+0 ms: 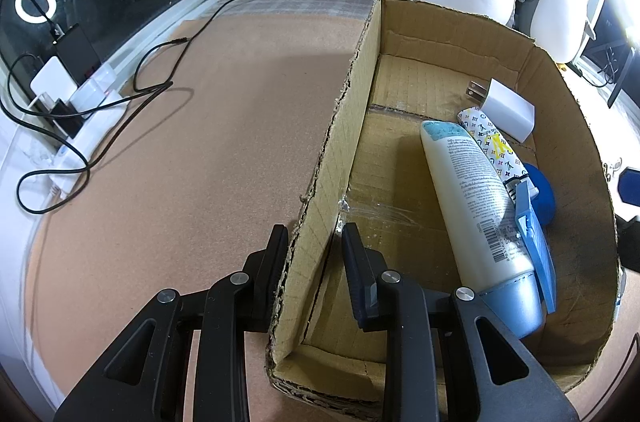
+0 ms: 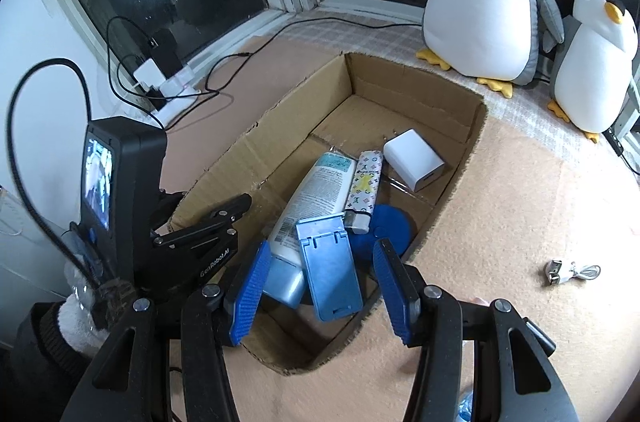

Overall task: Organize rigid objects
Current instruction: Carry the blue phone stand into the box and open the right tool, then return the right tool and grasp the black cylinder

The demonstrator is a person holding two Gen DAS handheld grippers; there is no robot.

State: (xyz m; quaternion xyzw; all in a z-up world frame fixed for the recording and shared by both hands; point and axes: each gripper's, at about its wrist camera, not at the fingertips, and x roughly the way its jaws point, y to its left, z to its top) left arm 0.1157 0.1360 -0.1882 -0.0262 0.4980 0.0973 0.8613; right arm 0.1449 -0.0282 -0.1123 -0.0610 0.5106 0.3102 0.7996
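With our left gripper (image 1: 314, 242) we clamp the cardboard box (image 1: 408, 18) wall, probably to steady it; our right gripper (image 2: 320, 274) hangs open above the blue stand (image 2: 330, 264) (already lying inside).

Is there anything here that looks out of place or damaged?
Yes. A small white USB cable lies alone on the mat, outside the cardboard box that holds the other items. The box's top edges are torn and ragged, with no flaps. Inside, the blue phone stand leans crookedly on the lotion tube.
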